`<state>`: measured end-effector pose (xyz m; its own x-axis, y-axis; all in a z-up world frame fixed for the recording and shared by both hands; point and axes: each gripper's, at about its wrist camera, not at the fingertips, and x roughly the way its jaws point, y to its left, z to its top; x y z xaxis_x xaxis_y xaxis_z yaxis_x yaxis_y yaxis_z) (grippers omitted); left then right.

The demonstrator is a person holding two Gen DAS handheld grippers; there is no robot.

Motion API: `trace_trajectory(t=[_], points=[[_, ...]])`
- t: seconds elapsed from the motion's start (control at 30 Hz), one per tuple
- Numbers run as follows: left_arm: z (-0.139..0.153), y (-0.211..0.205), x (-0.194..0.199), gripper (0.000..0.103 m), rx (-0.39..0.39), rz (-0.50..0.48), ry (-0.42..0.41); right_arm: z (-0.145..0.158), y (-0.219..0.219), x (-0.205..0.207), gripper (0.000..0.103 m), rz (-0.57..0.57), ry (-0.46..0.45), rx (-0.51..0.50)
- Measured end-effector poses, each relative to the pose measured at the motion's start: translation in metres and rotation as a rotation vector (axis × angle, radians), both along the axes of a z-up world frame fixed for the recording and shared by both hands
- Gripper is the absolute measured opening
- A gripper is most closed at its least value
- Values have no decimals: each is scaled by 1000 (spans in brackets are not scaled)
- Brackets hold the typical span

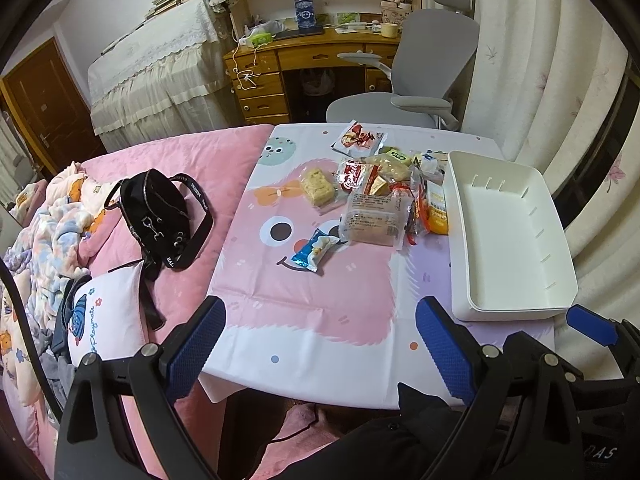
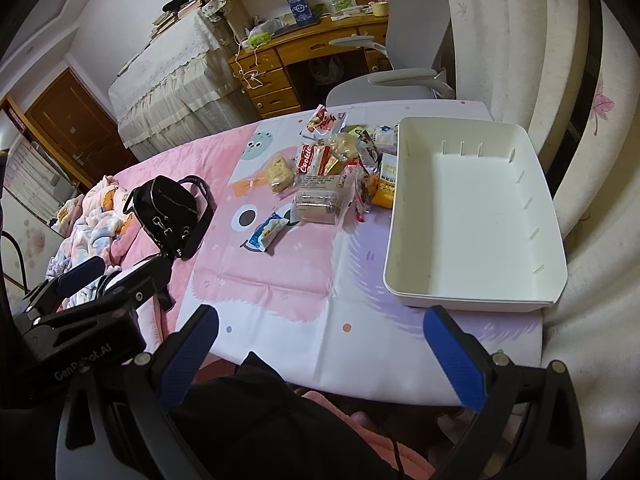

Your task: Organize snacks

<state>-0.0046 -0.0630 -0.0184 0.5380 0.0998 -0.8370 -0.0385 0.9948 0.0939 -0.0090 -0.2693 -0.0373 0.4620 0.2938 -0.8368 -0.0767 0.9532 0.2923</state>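
Observation:
A pile of wrapped snacks (image 1: 380,196) lies on the far middle of the table; it also shows in the right wrist view (image 2: 336,168). A blue snack packet (image 1: 314,250) (image 2: 266,234) lies apart, nearer to me. An empty white bin (image 1: 512,276) (image 2: 476,284) stands to the right of the pile. My left gripper (image 1: 320,344) is open and empty above the table's near edge. My right gripper (image 2: 320,348) is open and empty, near the bin's front corner. The right gripper's finger (image 1: 592,324) shows in the left wrist view.
The table carries a pink cartoon cloth (image 1: 312,312) (image 2: 280,280). A pink bed (image 1: 168,160) with a black handbag (image 1: 160,208) (image 2: 170,210) and a white pillow (image 1: 108,320) lies to the left. A grey office chair (image 1: 420,80) and a wooden desk (image 1: 304,52) stand behind; curtains (image 1: 540,60) hang on the right.

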Motion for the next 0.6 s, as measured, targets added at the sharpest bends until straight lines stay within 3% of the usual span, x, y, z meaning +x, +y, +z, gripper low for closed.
trace_trajectory(t=[0.23, 0.6], points=[[3, 13, 7, 95, -22, -18, -13, 1, 14, 10, 103, -21, -10, -14], [4, 92, 49, 95, -120, -108, -18, 6, 64, 27, 103, -130, -14, -57]])
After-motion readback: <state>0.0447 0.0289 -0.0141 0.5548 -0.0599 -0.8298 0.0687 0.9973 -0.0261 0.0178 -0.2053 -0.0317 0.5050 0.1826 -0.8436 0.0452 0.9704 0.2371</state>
